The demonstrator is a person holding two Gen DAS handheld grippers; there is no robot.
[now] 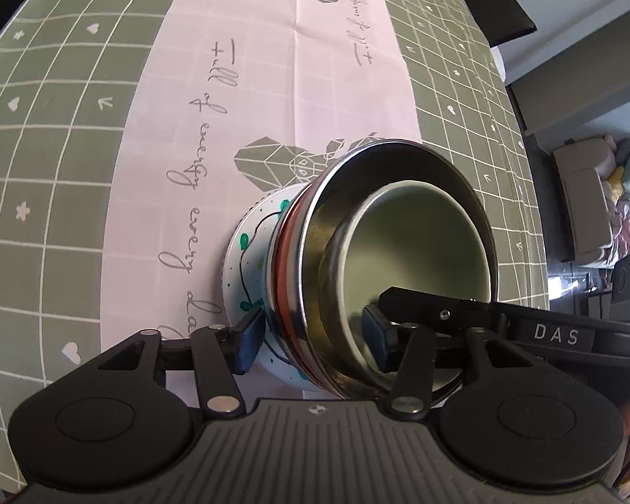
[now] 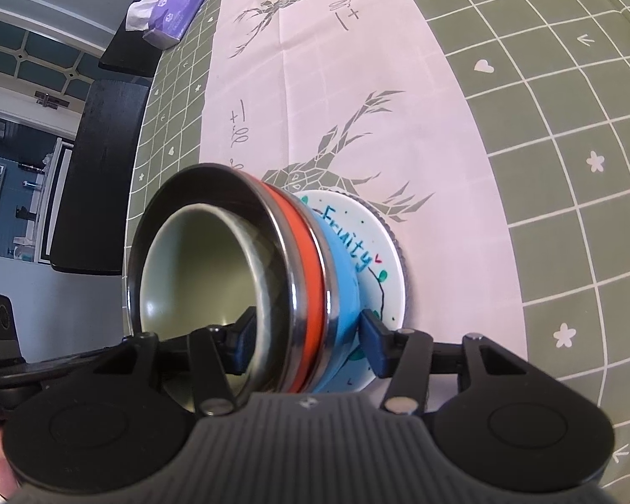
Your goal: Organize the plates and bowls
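Observation:
A stack of dishes stands on the pink runner. At the bottom is a white plate lettered "Fruity". On it sit a blue bowl, an orange bowl, a steel bowl and, innermost, a pale green bowl. My left gripper straddles the near walls of the stack, one pad outside by the plate and one inside the green bowl, with small gaps showing. My right gripper straddles the opposite side the same way, open. One of its fingers reaches into the green bowl.
A green grid tablecloth covers the table under the runner. A purple tissue pack lies at the far edge. Black chairs stand along one side, with another chair at the far side. A sofa stands beyond the table.

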